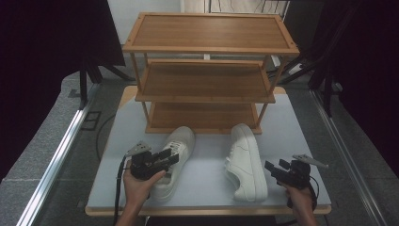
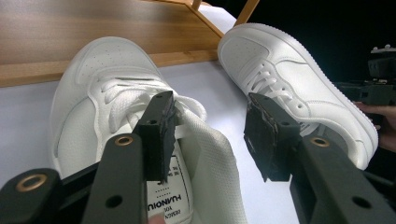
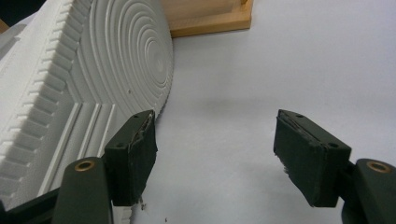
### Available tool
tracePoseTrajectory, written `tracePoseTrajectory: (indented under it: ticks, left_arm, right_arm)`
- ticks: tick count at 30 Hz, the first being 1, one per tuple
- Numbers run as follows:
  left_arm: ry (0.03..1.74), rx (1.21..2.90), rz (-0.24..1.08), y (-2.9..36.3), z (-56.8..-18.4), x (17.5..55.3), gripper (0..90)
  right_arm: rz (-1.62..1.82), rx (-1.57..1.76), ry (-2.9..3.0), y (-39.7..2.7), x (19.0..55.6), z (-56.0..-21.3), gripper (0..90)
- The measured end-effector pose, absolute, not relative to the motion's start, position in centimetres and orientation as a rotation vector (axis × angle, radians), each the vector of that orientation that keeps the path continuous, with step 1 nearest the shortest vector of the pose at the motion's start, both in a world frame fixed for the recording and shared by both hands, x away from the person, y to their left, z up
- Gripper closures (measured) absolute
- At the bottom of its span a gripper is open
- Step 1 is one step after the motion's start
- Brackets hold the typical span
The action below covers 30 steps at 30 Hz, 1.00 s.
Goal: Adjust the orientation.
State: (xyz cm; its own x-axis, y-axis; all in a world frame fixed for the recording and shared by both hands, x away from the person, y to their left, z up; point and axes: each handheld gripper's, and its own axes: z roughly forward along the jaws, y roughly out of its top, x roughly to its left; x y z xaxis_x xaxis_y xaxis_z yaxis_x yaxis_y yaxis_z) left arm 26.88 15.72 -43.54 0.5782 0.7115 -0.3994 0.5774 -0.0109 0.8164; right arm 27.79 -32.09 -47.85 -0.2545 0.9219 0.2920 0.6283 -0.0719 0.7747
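Sneakers lie at lower centre before the wooden rack (image 1: 207, 89): left shoe (image 1: 174, 160) upright, right shoe (image 1: 247, 162) tipped sideways. Left gripper (image 2: 210, 135) straddles the collar to grasp, jaws apart; right gripper (image 3: 215, 158) gapes beside the sole.

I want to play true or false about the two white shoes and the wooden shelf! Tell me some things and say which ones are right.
1. Both white sneakers sit on the shelves. False: the left sneaker and the right sneaker are on the table, in front of the wooden shoe rack.
2. The right sneaker lies tipped on its side. True: its ribbed sole faces the right gripper.
3. The left gripper is squeezed shut. False: its jaws stand open over the left sneaker's tongue.
4. The shoe rack has three shelves. True.
5. The right gripper holds a sneaker. False: its jaws are open with only table between them.
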Motion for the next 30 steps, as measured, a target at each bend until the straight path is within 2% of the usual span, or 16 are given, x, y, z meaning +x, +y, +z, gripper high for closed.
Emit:
tracePoseTrajectory:
  ticks: [30]
  left_arm:
    - [1.076,1.668,0.121,15.90,-43.72,26.92,51.9]
  right_arm:
    - [1.229,1.669,1.898,-31.82,27.82,-48.20,30.2]
